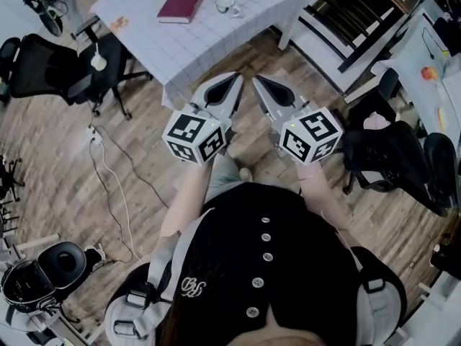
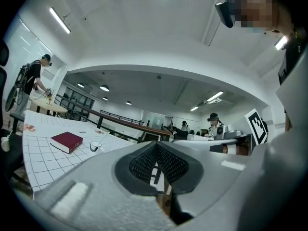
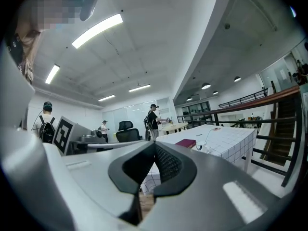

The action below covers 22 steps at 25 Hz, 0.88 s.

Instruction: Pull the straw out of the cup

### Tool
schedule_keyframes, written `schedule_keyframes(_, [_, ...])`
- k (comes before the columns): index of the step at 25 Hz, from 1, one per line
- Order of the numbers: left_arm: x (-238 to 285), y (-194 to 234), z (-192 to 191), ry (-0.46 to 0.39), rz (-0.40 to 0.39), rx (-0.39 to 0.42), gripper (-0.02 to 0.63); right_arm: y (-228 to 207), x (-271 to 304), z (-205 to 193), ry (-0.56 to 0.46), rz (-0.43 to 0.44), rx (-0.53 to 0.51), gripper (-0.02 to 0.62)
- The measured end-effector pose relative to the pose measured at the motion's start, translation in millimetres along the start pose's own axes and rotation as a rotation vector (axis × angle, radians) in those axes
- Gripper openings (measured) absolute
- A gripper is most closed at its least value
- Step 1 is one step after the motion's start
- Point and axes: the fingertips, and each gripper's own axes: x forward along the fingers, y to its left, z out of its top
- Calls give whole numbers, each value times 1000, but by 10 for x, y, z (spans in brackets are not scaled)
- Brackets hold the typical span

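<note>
Straw [image 2: 103,138]: thin and pale, standing tilted in the cup [image 2: 95,147], with its upper end leaning out past the rim. The right gripper view shows it as a fine line [image 3: 207,134] rising from the cup [image 3: 200,146]. In the head view it is too small to make out.

Cup [image 1: 227,4]: small and pale, on the far part of the counter [image 1: 216,38], near the book but not touching it.

Book [image 1: 181,4]: dark red, closed and lying flat on the counter. It also shows in the left gripper view [image 2: 66,141] and the right gripper view [image 3: 186,143].

Counter: covered with a white cloth [image 2: 43,160] ruled in a grid. It is well apart from both claws, with wooden floor [image 1: 144,157] between.

Left claw [image 1: 232,85]: held level and pointing toward the counter. Its own view [image 2: 156,162] shows the jaws together with the tips meeting and nothing between the pads.

Right claw [image 1: 263,86]: held level just beside the left claw, tips angled toward it. Its own view [image 3: 154,160] shows the jaws closed together and empty.

Marker cube [image 1: 196,134]: one at the rear of each claw, black squares on white.

Surroundings: black office chairs [image 1: 43,67] beside the counter, a white cable [image 1: 108,171] trailing on the floor, and people [image 3: 153,119] at other desks in the background.
</note>
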Motion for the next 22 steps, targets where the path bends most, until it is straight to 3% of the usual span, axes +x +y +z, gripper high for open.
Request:
schedule_keyframes(12, [636, 599, -33, 36, -45, -12, -3, -614, 617, -63, -2, -51, 53, 0])
schedule_keyframes(22, [1237, 1527, 217, 63, -82, -18, -3, -1317, 1491, 127, -2, -133, 81, 0])
